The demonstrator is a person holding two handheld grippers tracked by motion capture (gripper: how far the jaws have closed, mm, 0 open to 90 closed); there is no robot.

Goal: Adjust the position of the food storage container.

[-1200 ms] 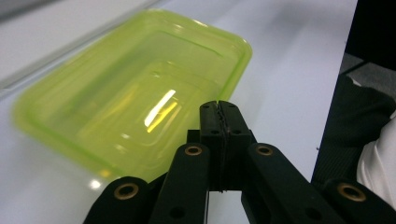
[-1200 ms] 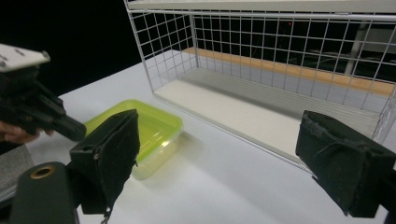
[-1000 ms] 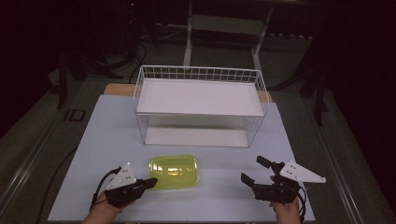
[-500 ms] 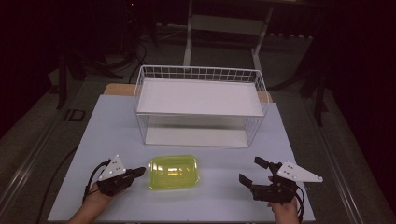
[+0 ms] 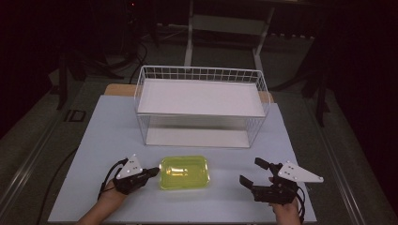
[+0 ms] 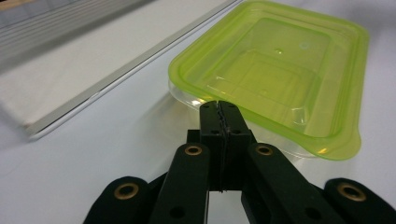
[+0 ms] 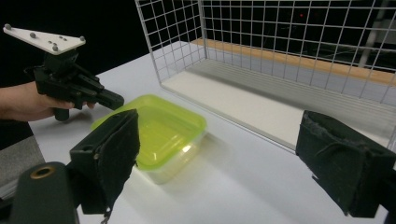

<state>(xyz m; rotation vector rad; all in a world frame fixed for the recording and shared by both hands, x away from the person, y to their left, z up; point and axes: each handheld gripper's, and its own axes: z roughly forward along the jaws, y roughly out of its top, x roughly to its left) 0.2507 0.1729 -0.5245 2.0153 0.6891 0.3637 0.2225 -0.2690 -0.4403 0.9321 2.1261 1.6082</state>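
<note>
A yellow-green lidded plastic container (image 5: 184,172) lies flat on the white table (image 5: 94,140), in front of the wire rack. My left gripper (image 5: 154,172) is at its left edge, jaws shut with nothing between them. In the left gripper view the shut tips (image 6: 219,105) reach the container's (image 6: 280,79) rim. My right gripper (image 5: 251,171) stands open to the container's right, a hand's width away. Between its pads (image 7: 112,149) the right gripper view shows the container (image 7: 154,126) and the left gripper (image 7: 116,100) beyond it.
A white wire rack (image 5: 202,101) with two flat shelves stands across the back of the table, its lower shelf (image 7: 261,102) just behind the container. Dark floor and stand legs surround the table. A cable trails from each gripper.
My left gripper has lifted off the table's front edge and moved up to the container's left side. The container sits slightly farther right. The right gripper has barely moved.
</note>
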